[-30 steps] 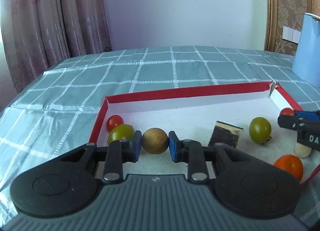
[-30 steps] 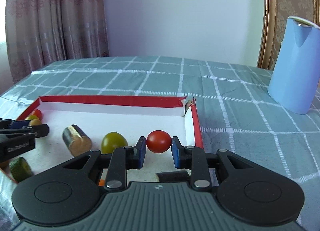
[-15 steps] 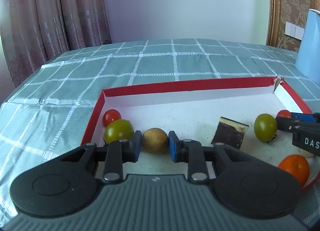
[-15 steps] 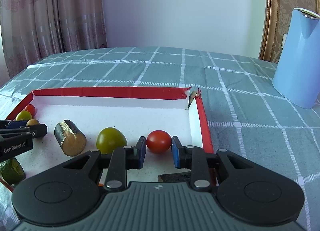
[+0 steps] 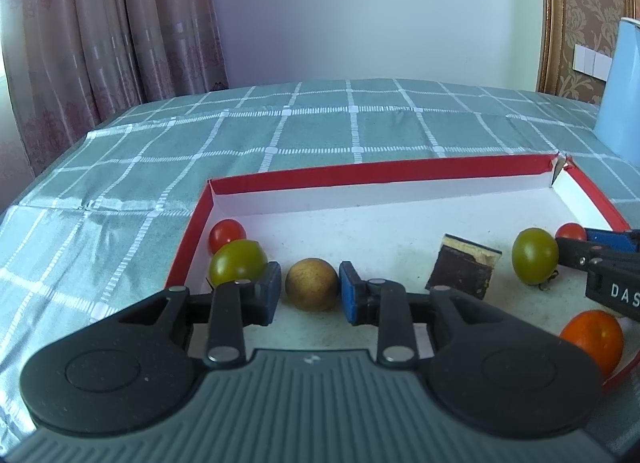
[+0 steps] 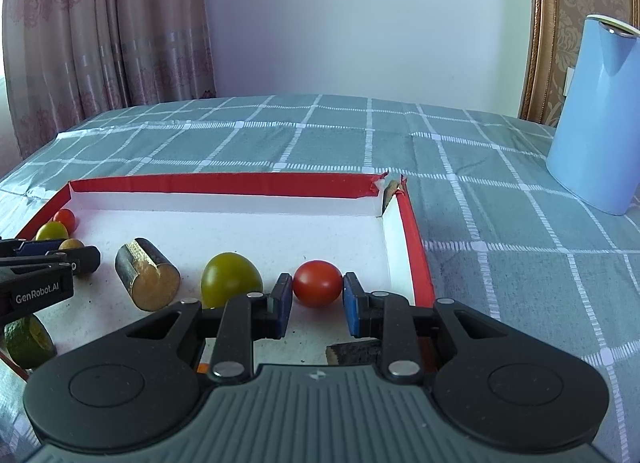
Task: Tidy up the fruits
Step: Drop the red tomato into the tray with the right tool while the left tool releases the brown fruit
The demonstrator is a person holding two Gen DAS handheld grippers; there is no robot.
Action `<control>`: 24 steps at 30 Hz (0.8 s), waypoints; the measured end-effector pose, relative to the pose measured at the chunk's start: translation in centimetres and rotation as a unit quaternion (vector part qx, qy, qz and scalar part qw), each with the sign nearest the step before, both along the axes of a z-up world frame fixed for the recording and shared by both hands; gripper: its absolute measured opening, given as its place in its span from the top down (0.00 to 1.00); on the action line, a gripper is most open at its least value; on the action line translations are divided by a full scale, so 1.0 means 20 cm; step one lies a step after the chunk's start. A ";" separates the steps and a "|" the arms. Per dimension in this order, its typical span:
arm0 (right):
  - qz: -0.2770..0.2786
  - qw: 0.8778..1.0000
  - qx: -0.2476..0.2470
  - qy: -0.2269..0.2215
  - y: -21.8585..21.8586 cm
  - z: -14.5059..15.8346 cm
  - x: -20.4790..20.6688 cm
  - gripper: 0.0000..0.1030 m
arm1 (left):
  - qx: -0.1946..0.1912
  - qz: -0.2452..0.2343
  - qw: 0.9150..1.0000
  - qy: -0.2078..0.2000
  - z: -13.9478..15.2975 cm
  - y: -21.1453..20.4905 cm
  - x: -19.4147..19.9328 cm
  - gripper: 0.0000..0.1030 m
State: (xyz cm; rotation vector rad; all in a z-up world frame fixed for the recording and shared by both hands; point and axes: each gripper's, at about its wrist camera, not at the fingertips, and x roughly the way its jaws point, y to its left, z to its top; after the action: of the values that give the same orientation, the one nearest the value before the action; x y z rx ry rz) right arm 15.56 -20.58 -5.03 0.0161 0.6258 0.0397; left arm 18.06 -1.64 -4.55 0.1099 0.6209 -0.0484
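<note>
Fruits lie scattered in the red-rimmed white tray (image 5: 400,173) on your green checked tablecloth (image 5: 320,123). Your left gripper (image 5: 308,289) sits low in the tray's left part with a tan round fruit (image 5: 311,283) between its blue pads; the jaws have just been opening, and a thin gap shows on each side of the fruit, so it rests on the tray floor unclamped. Just left of that gripper a green tomato (image 5: 237,265) lies against a small red tomato (image 5: 227,233) in the tray's left corner. To the right stands a dark chunk with a tan end (image 5: 464,269), then a second green tomato (image 5: 535,249), and an orange fruit (image 5: 594,335) near the right rim. Your right gripper (image 6: 317,295) is clenched on a red cherry tomato (image 6: 317,283) close to the tray's right wall, both pads touching its sides, and the tomato seems to sit on the tray floor. From the right wrist view the second green tomato (image 6: 231,279) lies just left of that gripper, beside the chunk (image 6: 147,279), and a cut green fruit (image 6: 28,337) sits at the near left edge. A light blue jug (image 6: 596,115) stands on the cloth well right of the tray, and curtains (image 6: 100,31) hang behind the table.
</note>
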 end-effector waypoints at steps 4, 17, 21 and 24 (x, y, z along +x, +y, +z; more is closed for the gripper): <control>-0.001 1.000 0.002 0.000 0.00 0.00 0.00 0.75 | 0.001 0.000 1.000 -0.001 0.00 0.00 -0.01 0.68; 0.005 1.000 0.031 -0.003 -0.03 0.00 -0.03 0.65 | 0.001 -0.011 1.000 0.001 -0.01 0.00 -0.04 0.33; -0.001 1.000 0.021 -0.018 -0.02 0.01 -0.06 0.29 | 0.003 -0.012 1.000 0.000 -0.01 0.00 -0.06 0.32; 0.001 0.999 0.017 -0.029 -0.01 0.03 -0.08 0.29 | 0.001 -0.013 1.000 0.001 -0.01 0.00 -0.06 0.32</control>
State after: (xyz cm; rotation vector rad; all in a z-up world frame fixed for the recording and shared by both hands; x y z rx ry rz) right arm 13.89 -20.73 -4.49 0.0469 0.5679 0.0517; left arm 16.77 -1.57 -4.79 0.1206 0.6222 -0.0738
